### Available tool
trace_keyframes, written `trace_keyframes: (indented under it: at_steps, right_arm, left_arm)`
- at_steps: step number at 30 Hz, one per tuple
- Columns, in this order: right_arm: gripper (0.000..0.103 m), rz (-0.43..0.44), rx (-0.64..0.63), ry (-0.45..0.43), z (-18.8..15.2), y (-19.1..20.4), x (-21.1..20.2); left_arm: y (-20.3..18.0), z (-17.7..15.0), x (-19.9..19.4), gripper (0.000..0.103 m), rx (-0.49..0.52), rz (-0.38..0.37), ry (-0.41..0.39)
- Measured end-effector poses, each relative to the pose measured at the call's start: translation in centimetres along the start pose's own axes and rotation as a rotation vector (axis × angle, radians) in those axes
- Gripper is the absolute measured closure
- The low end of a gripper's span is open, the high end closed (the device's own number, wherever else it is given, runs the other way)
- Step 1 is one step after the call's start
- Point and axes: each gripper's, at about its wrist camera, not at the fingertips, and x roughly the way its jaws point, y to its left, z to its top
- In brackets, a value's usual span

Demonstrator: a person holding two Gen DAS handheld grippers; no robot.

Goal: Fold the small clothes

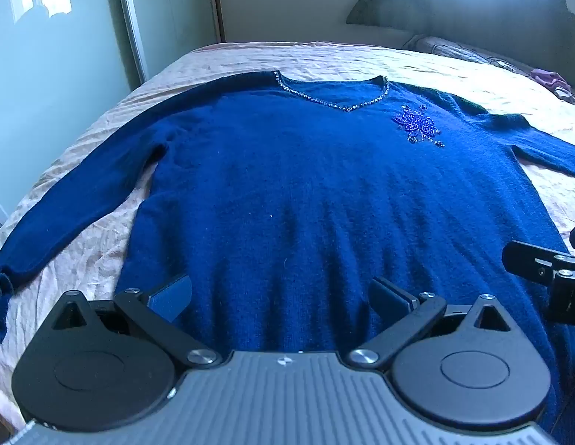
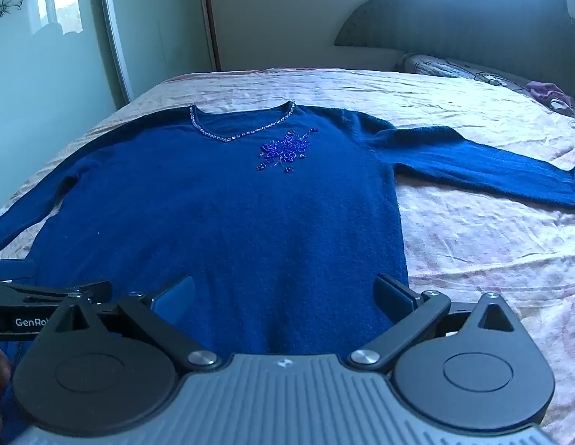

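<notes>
Sweater point(image 1: 306, 185) is lying flat, front up, sleeves spread, on the bed point(image 2: 472, 241) — folding is not yet begun. Left gripper point(image 1: 281, 296) and right gripper point(image 2: 283, 296) are hovering over the hem, jaws released and empty — next likely calls for pinching a sleeve or side edge.

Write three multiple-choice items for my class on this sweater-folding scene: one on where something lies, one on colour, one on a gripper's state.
1. Where does the beaded flower sit on the sweater?
A. just below the neckline
B. on a cuff
C. at the hem

2. What colour is the sweater?
A. red
B. blue
C. white

3. How do the left gripper and right gripper stand?
A. both open, holding nothing
B. both shut on a sleeve
C. one shut on the hem

Answers: 1 A, the beads lie beside the V-neck trim. 2 B, the knit is deep blue on the pink bedspread. 3 A, the jaws are spread wide over the lower sweater.
</notes>
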Motion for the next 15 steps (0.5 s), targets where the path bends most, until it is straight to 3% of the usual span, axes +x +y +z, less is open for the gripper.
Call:
trace_keyframes:
  at_steps: [15]
  right_arm:
    - [0.000,0.015,0.016,-0.014,-0.19,-0.23,-0.29]
  left_arm:
    - [-0.14,-0.16,0.23,0.001,-0.003,0.002,0.006]
